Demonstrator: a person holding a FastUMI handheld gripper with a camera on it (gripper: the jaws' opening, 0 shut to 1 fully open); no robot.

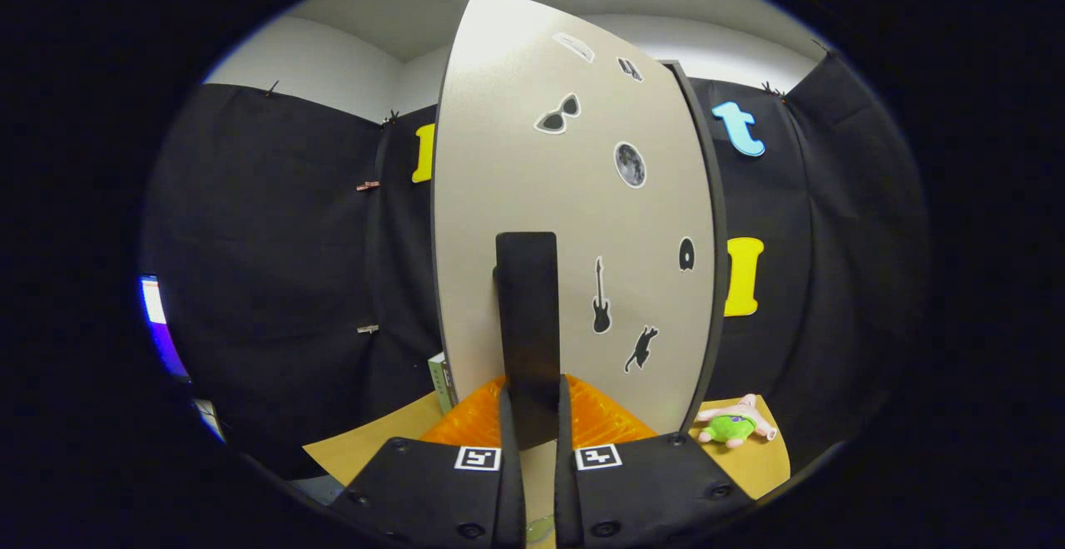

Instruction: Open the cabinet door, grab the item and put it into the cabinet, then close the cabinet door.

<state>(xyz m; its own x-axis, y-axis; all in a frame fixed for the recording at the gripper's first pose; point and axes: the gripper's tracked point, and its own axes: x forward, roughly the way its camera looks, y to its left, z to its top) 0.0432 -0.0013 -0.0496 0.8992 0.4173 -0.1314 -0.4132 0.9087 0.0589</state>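
Note:
A beige cabinet door [574,225] with several black stickers stands directly ahead of me, swung partly out so its left edge is nearest. Its black upright handle [527,316] runs down between my two orange fingers [466,424], and my gripper [530,420] is shut on that handle. A small pink and green plush toy [732,426] lies on the tan tabletop [749,462] to the right of the door, beyond my right finger. The cabinet's inside is hidden behind the door.
The dark cabinet frame [707,283] shows along the door's right side. A small white and green box [441,378] stands by the door's lower left corner. A lit screen [158,324] glows far off to the left.

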